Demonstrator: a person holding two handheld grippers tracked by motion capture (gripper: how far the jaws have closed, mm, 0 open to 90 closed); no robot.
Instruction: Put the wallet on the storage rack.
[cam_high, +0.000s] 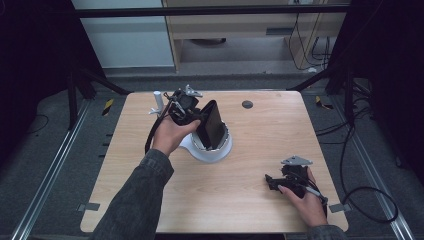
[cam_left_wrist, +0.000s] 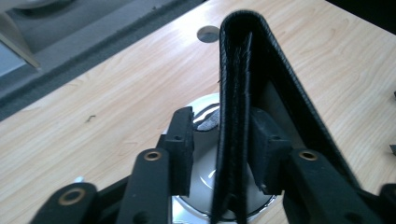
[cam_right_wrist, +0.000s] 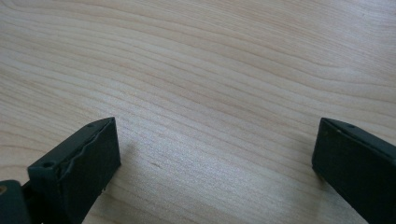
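A black folded wallet (cam_high: 210, 125) stands upright in a white round bowl with a shiny inner wall (cam_high: 212, 153) at the table's middle. My left gripper (cam_high: 199, 118) reaches it from the left. In the left gripper view the wallet (cam_left_wrist: 239, 93) stands between the jaws of the left gripper (cam_left_wrist: 222, 119): the right pad (cam_left_wrist: 262, 140) lies against it, and the left pad (cam_left_wrist: 183, 135) stands off with a gap, so the gripper is open. The bowl (cam_left_wrist: 205, 108) shows below. My right gripper (cam_high: 270, 181) rests low at the table's front right, open and empty (cam_right_wrist: 215, 140).
A white upright post (cam_high: 158, 100) stands at the table's back left, just behind the left gripper. A small grey disc (cam_high: 247, 104) is set in the tabletop behind the bowl. Bare wood (cam_right_wrist: 210, 70) lies in front of the right gripper.
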